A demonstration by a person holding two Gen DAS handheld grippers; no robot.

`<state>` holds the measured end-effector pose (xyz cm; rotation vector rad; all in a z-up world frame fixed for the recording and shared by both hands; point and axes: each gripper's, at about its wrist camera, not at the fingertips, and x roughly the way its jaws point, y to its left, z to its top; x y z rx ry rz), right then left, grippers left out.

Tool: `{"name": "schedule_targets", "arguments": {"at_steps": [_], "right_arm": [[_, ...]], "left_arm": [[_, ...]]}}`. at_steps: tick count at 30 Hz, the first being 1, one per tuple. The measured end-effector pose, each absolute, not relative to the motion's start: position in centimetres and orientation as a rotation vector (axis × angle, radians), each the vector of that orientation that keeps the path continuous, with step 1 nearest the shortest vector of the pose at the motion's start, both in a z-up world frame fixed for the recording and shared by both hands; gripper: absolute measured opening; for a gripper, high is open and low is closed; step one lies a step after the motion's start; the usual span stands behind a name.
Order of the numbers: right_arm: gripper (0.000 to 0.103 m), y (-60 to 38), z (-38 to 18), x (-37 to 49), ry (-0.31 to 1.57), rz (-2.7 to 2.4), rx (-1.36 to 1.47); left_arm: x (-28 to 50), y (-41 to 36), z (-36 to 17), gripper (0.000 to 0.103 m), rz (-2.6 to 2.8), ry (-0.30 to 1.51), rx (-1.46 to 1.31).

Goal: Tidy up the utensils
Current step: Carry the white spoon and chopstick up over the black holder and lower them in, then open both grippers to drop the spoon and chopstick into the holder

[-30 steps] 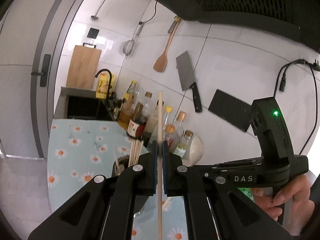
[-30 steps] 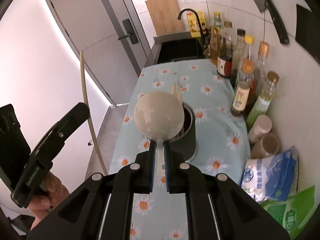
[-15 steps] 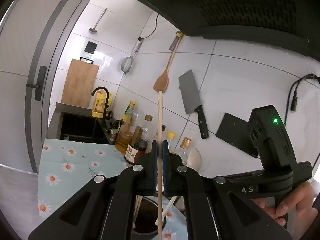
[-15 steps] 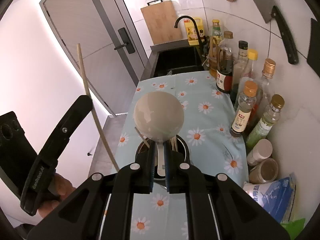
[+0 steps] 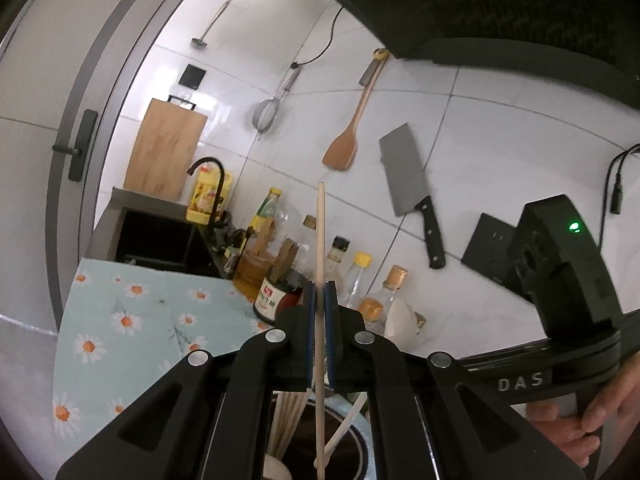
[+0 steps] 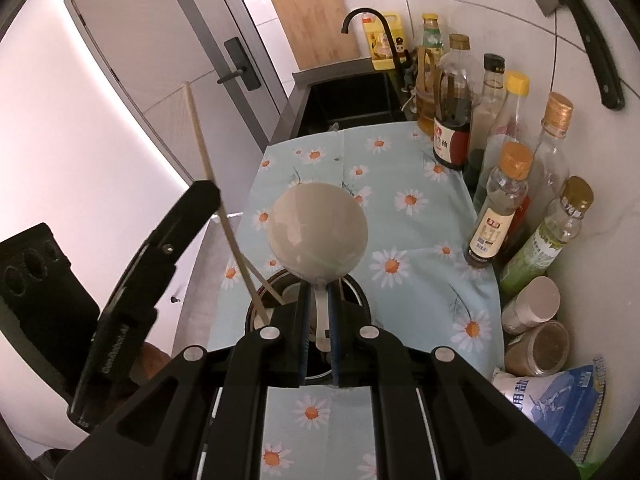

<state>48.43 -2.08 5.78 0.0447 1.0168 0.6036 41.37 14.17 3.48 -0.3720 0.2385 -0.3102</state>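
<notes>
Chopstick: clamped upright in left gripper, jaws fully closed on shaft, lower tip inside utensil holder w/ other sticks. Ladle: handle pinched by right gripper, jaws near-closed, bowl up, directly above holder on daisy cloth.

Risks: tip may snag sticks already inside; ladle handle may strike chopstick, since both enter one opening.

Left view shows holder interior; right view shows rim and bottle row beside it

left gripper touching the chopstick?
Touching. Left wrist view: the left gripper has both blue pads clamped on the chopstick, no gap.
</notes>
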Motion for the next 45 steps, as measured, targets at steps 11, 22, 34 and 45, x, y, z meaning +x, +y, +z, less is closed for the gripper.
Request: {"name": "schedule_targets", "arguments": {"at_steps": [11, 22, 34, 45], "right_arm": [[0.024, -2.0, 4.6, 48.2, 1.072, 0.601, 0.056], [0.024, -2.8, 5.6, 46.7, 1.054, 0.576, 0.066], [0.028, -4.8, 6.7, 42.7, 1.025, 0.553, 0.075], [0.045, -7.2, 7.8, 36.7, 0.932, 0.685, 0.042]], "left_arm": [[41.1, 13.6, 1.6, 0.004, -0.299, 0.311, -0.365], [39.2, 14.0, 2.5, 0.004, -0.299, 0.318, -0.369], [35.1, 13.9, 4.2, 0.023, -0.338, 0.351, -0.36], [28.8, 12.2, 5.4, 0.049, -0.267, 0.379, -0.291]]}}
